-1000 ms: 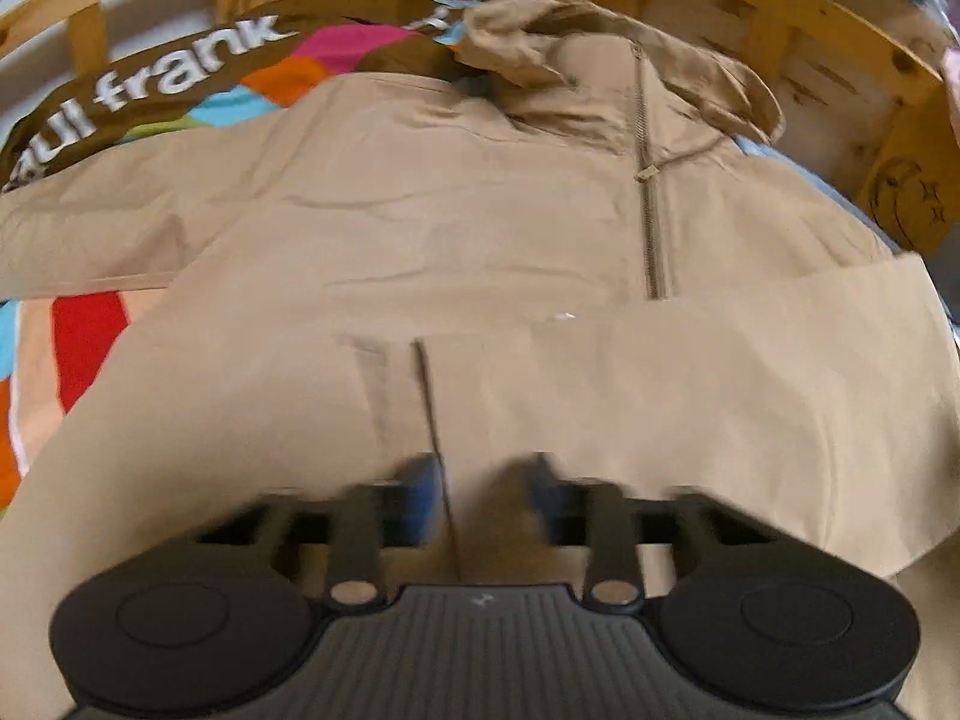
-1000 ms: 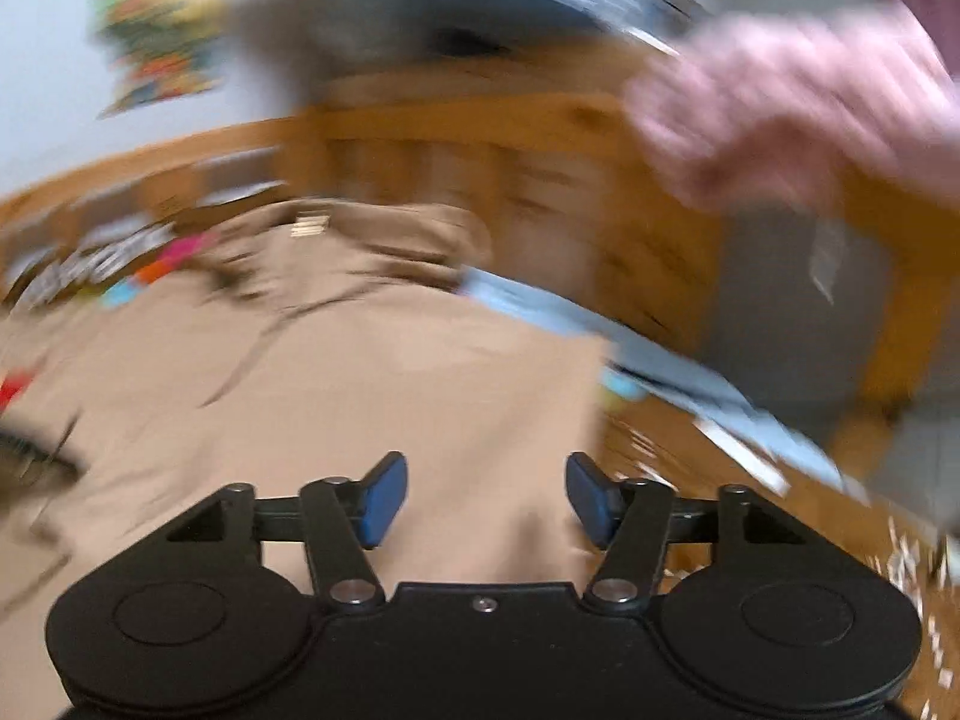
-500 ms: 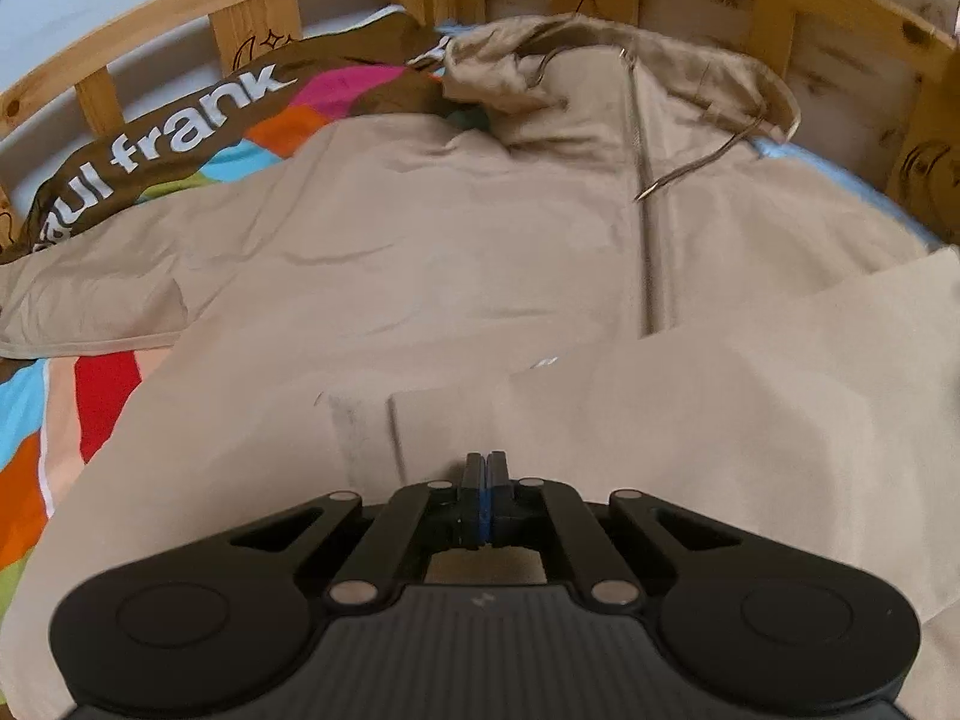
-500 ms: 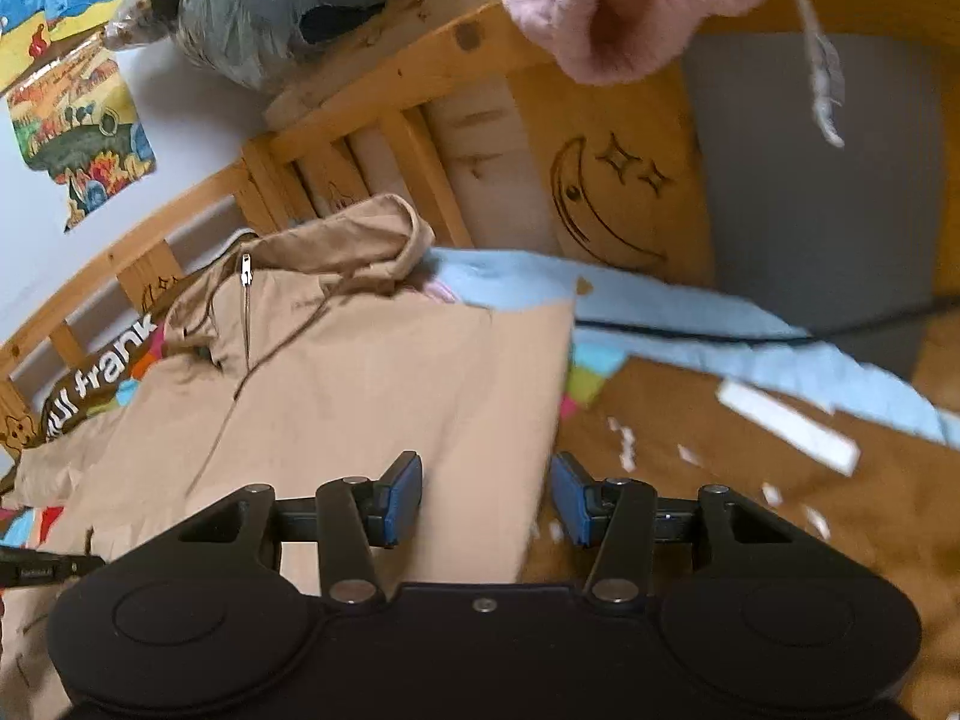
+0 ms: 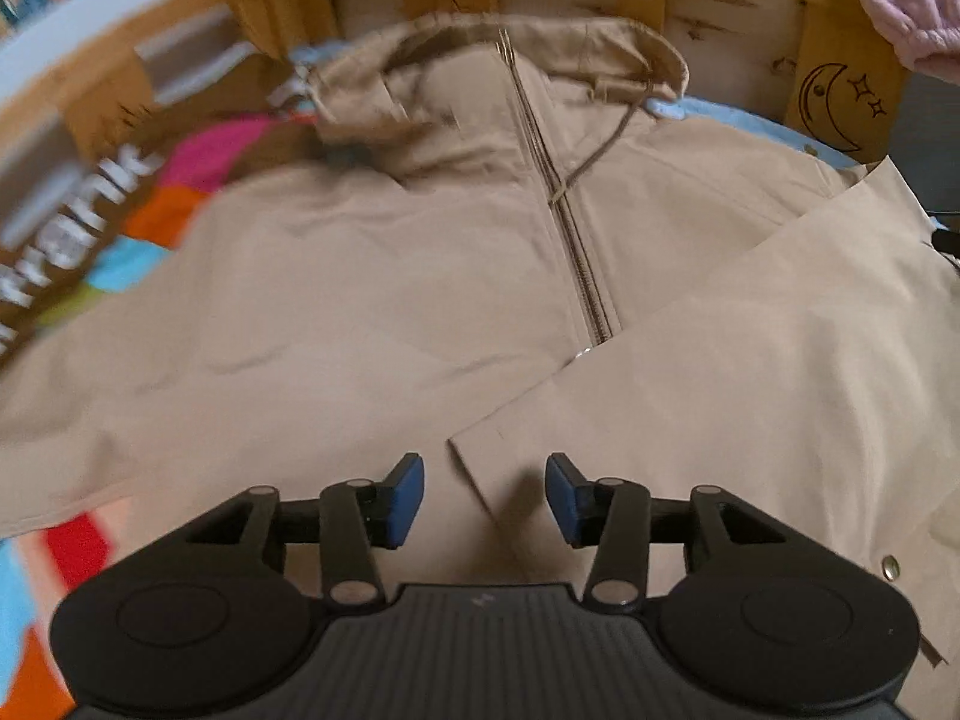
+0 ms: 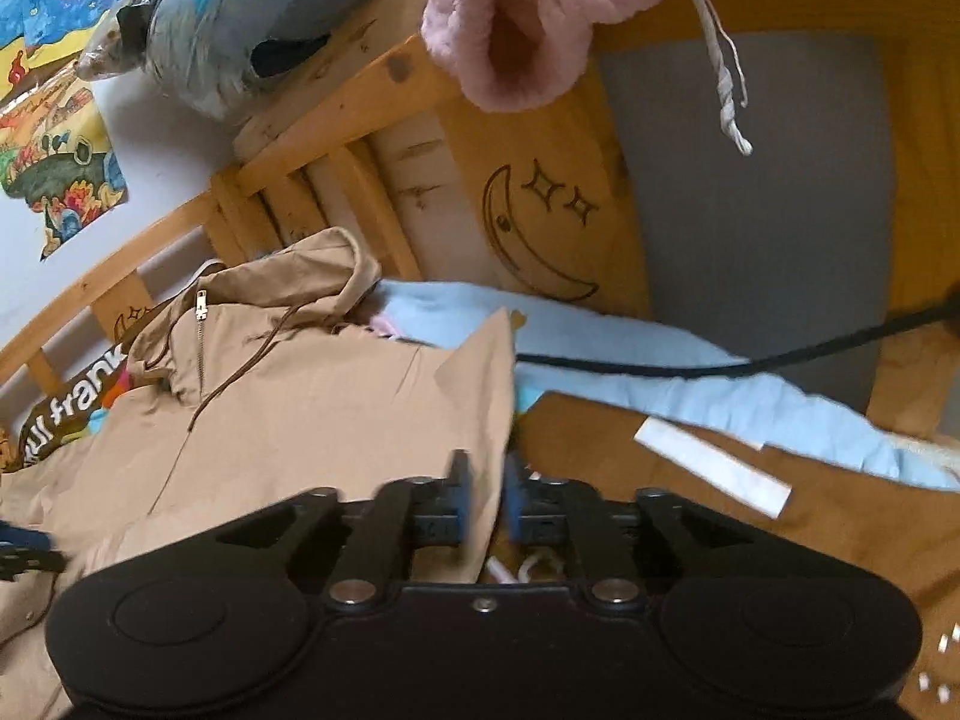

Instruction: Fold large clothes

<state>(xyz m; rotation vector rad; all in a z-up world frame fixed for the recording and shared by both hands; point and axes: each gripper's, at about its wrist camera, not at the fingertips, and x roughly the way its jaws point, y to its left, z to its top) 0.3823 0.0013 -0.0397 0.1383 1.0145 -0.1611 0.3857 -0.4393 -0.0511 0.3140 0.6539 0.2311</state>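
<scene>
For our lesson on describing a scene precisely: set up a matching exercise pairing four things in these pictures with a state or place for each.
Things:
1. left gripper
2. right gripper
3. pink fluffy garment
4. jacket zipper

States or places:
A. draped over the wooden bed frame
B. closing on the jacket's edge
C. zipped shut, down the jacket's front
D. open above the folded-over sleeve

Pairs: 1-D, 2-B, 3-A, 4-C

Wooden bed frame (image 6: 384,90), colourful blanket (image 5: 180,180), pink fluffy garment (image 6: 528,18), black cable (image 6: 720,369)
</scene>
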